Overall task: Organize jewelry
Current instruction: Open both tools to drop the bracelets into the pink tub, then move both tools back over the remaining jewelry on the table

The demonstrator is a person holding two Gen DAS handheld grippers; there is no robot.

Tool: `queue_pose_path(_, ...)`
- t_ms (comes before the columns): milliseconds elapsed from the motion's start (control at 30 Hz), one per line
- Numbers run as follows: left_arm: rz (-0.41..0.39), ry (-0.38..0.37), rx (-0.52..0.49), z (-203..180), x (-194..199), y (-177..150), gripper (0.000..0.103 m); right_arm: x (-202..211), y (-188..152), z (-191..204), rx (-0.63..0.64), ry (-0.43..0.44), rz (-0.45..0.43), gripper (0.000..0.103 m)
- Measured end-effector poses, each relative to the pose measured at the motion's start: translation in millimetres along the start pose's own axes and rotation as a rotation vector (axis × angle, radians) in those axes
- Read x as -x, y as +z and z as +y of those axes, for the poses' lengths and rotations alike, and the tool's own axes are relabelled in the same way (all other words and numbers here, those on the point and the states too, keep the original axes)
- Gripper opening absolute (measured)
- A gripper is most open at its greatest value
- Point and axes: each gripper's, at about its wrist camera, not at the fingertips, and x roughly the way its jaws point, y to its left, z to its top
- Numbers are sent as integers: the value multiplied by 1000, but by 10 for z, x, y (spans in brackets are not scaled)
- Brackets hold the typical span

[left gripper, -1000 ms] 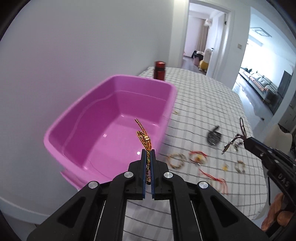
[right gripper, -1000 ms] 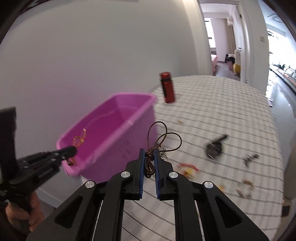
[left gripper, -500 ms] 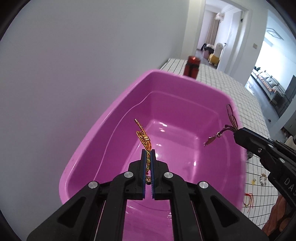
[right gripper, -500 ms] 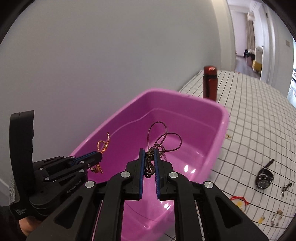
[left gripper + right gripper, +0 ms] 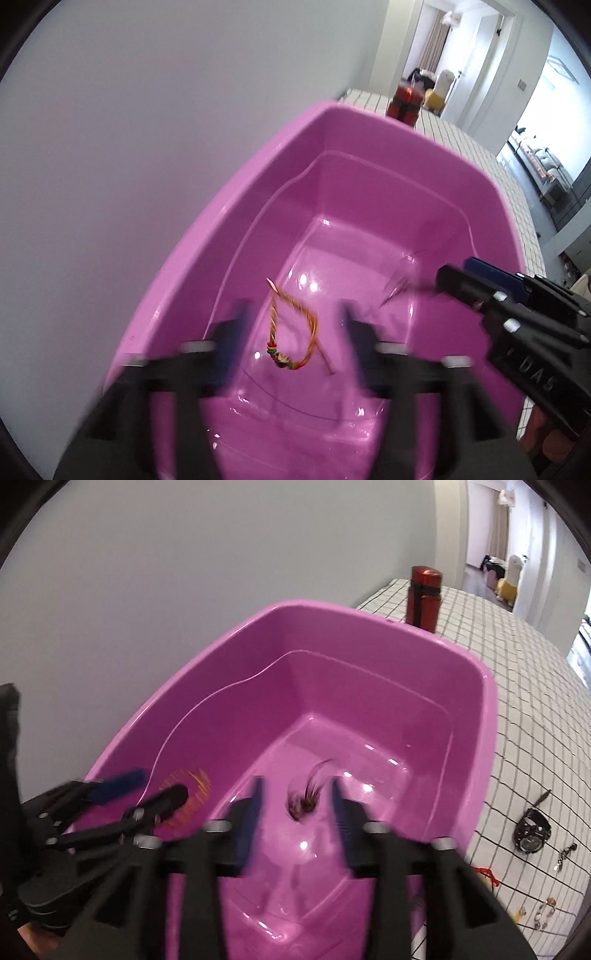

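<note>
Both grippers' jaws are opening over the glossy pink plastic tub (image 5: pixel 369 177), dropping a woven gold-orange bracelet (image 5: pixel 291 332) and a brown cord necklace (image 5: pixel 308 794); next likely comes fetching the pieces at lower right.

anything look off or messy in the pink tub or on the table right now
Nothing is damaged or spilled. The gold bracelet and brown cord necklace are blurred between opening jaws over the pink tub, neither gripped. The watch and small trinkets lie scattered on the checked cloth.
</note>
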Motion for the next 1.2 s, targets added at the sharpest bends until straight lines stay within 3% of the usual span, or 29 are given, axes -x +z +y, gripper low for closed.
queue_pose_path(33, -36, 25, 3, 4, 67, 8, 84, 31, 4, -17, -3, -13, -16, 43)
queue_pose_path(67, -51, 36, 2, 6, 86, 18, 88, 55, 14, -36, -5, -17, -23, 43)
queue_pose_path(367, -13, 45, 22, 37, 58, -7, 88, 154, -45, -81, -25, -27, -22, 43)
queue_pose_path(800, -39, 57, 33, -58, 269, -131, 89, 452, -213, -89, -29, 0, -47, 49)
queue_pose_path(1200, -84, 52, 2, -469, 667, -508, 92, 1024, -809, -322, -80, 18, -86, 55)
